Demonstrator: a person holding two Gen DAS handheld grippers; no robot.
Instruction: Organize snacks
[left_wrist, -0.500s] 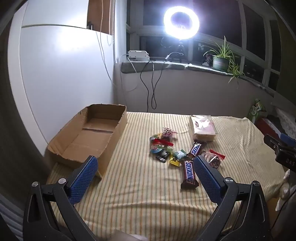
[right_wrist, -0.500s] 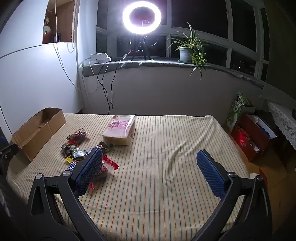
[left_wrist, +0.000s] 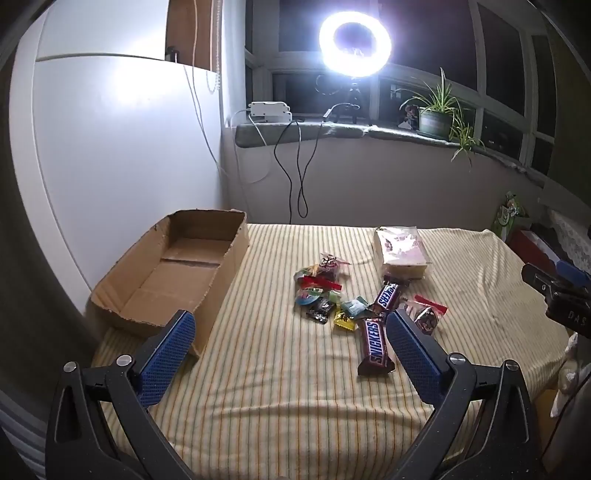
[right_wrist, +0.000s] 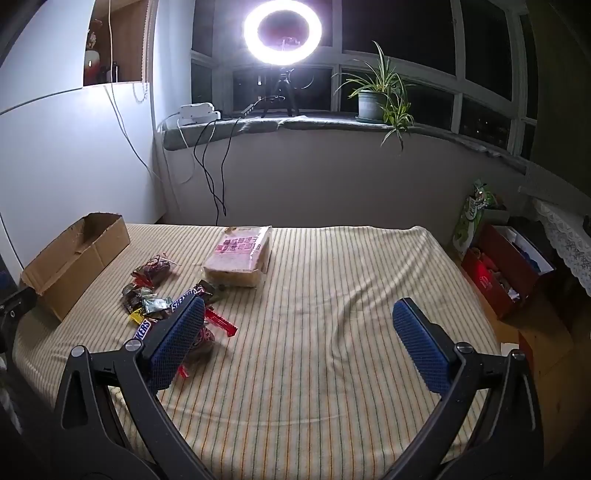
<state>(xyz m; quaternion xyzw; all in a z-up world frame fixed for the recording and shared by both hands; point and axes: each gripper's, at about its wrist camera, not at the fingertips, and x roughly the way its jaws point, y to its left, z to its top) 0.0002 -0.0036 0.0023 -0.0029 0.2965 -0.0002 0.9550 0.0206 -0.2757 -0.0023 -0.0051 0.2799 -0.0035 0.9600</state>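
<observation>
My left camera rides behind my left gripper, looking down at a slant over the striped bedspread toward the window wall, with the cardboard box close on its left. My right camera sits further right behind my right gripper, facing the same way, the box far off at its left edge. Both share the snack pile, the ring light and the potted plant.

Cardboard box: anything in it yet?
Empty. The left wrist view shows the cardboard box with a bare floor; the snacks lie on the striped cloth.
</observation>
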